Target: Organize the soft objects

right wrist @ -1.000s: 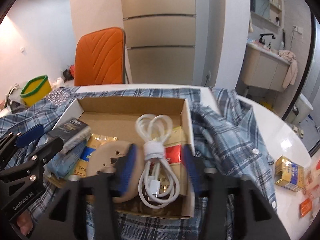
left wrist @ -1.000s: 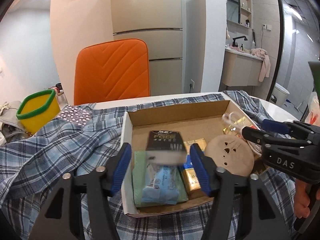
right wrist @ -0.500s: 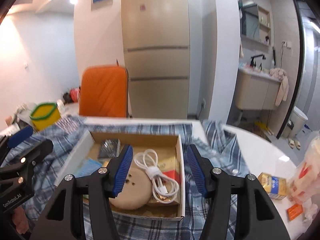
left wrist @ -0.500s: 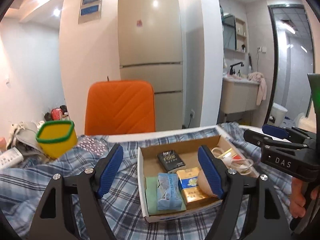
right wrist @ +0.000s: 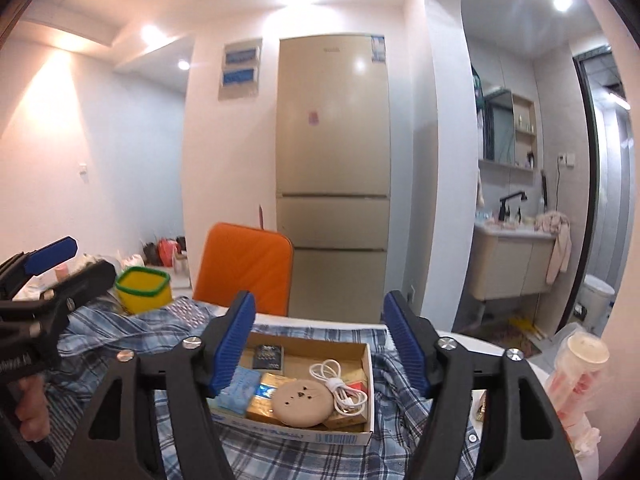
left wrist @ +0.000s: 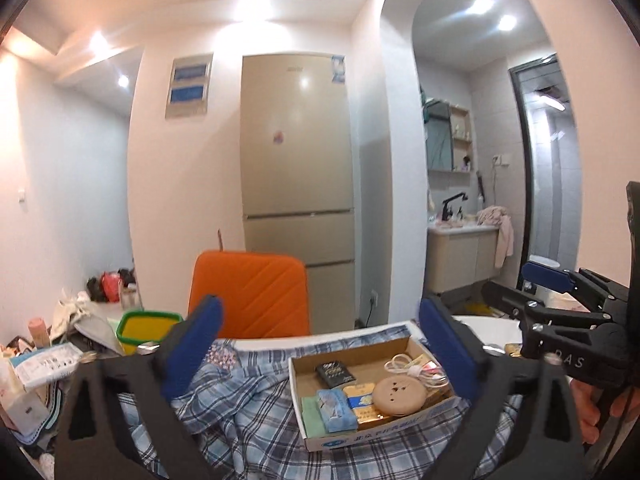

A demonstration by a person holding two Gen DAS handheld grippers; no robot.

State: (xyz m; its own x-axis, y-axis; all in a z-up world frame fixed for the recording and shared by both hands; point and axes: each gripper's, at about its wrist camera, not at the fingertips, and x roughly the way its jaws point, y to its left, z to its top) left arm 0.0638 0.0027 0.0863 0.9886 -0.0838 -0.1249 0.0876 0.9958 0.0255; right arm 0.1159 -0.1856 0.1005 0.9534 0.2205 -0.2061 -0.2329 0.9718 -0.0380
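The box (left wrist: 372, 390) sits on a plaid shirt (left wrist: 248, 412) spread over the table (right wrist: 472, 340), toward its right side and just short of the far edge, where an orange chair (left wrist: 248, 292) stands. Everything packed so far lies flat inside it: a dark packet (left wrist: 335, 374) at the back, a blue tissue pack (left wrist: 337, 410) on a green pad (left wrist: 311, 420) at the front left corner, gold cartons (left wrist: 360, 402) in the middle, a round tan pouch (left wrist: 399, 396) resting on top of them, and a coiled white cable (right wrist: 338, 386) along the right wall. That tight, side-by-side layout suggests the box serves as the collecting place, while the shirt beneath it looks like the soft item not yet tidied.

The left gripper (left wrist: 320, 354) hangs above the shirt and box, pointing almost level; its jaws have just been opening and now stand very wide, with nothing between the pads. The right gripper (right wrist: 320, 344) hangs likewise over the box; its jaws have also just been opening, to a moderate spread, and hold and touch nothing. Both seem drawn back to clear the box.
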